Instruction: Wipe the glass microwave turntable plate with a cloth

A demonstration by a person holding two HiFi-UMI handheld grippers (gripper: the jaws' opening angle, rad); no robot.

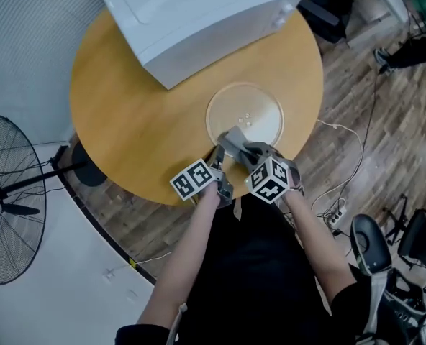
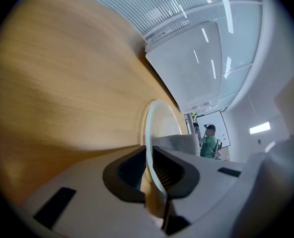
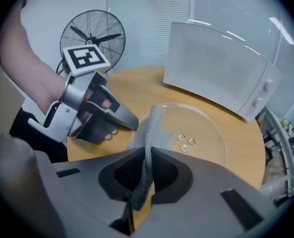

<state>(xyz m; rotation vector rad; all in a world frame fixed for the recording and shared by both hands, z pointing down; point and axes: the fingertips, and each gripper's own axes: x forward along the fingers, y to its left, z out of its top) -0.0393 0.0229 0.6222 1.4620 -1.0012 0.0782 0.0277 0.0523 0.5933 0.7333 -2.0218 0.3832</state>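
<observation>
Glass plate (image 1: pixel 260 105) lies flat on the counter (image 1: pixel 141 113) by its near edge; judged stiff, slick, breakable, best held at the near rim, where left gripper (image 2: pixel 149 167) jaws clamp it, right gripper (image 3: pixel 146 175) jaws pinching the limp, light cloth (image 3: pixel 153 125).

Our clothing (image 1: pixel 263 286) is black. The left gripper (image 2: pixel 149 168) and right gripper (image 3: pixel 146 170) are grey with black pads (image 2: pixel 128 171), each topped by a black-and-white marker cube (image 1: pixel 193 180).

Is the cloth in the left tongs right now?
No, the grey cloth is pinched in the right tongs; the left tongs hold the rim of the glass plate.
</observation>
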